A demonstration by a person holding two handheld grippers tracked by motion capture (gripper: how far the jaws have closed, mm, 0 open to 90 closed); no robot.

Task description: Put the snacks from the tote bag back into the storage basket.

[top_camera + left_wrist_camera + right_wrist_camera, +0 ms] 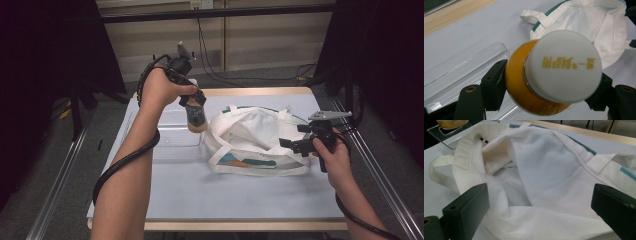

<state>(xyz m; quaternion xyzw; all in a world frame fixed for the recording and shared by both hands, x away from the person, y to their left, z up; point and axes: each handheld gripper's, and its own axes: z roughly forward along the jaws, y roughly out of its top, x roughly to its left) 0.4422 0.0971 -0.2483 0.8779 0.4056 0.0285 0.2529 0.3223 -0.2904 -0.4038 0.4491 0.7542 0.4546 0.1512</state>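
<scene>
Orange bottle [524, 87], white cap [562, 66] with yellow Chinese lettering, clamped in left gripper [549, 92] fingers; at three o'clock, white tote bag [255, 137]; right gripper [539, 212] fingers wide, empty.

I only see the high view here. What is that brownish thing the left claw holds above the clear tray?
Observer: An orange bottle with a white cap, clamped in the left claw.
Operator: Anything on the cap?
Observer: Gold printed characters.
Operator: And the right claw, is it gripping the bag?
Observer: No. The right claw stands open, its jaws either side of the white tote bag, whose mouth gapes.
</scene>
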